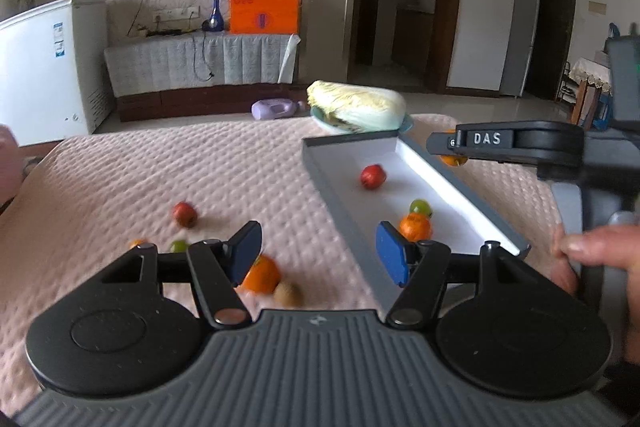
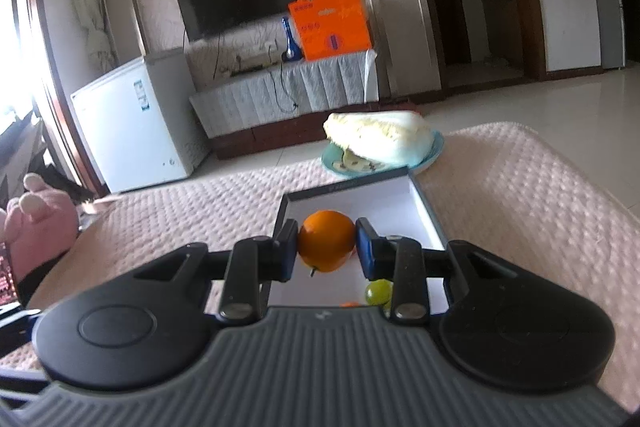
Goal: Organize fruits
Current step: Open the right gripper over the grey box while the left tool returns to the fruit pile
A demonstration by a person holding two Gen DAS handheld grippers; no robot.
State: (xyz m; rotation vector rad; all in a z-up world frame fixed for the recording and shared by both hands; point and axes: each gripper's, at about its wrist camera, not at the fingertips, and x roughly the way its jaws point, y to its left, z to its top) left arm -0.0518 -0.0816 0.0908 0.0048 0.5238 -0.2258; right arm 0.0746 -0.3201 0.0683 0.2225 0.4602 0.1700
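Note:
A grey box lid with a white inside (image 1: 432, 183) lies on the pink quilted table cover. In it are a red fruit (image 1: 373, 176), a green fruit (image 1: 420, 207) and an orange (image 1: 416, 227). On the cover to its left lie a red fruit (image 1: 185, 214), an orange (image 1: 261, 274), a brown kiwi (image 1: 287, 293), a green fruit (image 1: 179, 246) and a small orange one (image 1: 137, 243). My left gripper (image 1: 320, 253) is open and empty above the cover. My right gripper (image 2: 327, 247) is shut on an orange (image 2: 327, 245), held above the lid (image 2: 424, 211); a green fruit (image 2: 378, 291) lies below.
A cabbage (image 1: 356, 105) on a blue plate (image 2: 434, 151) stands behind the lid. A pink plush toy (image 2: 36, 227) sits at the left table edge. A white freezer (image 1: 52, 67), a TV cabinet (image 1: 200, 67) and a purple object on the floor (image 1: 274, 109) are beyond.

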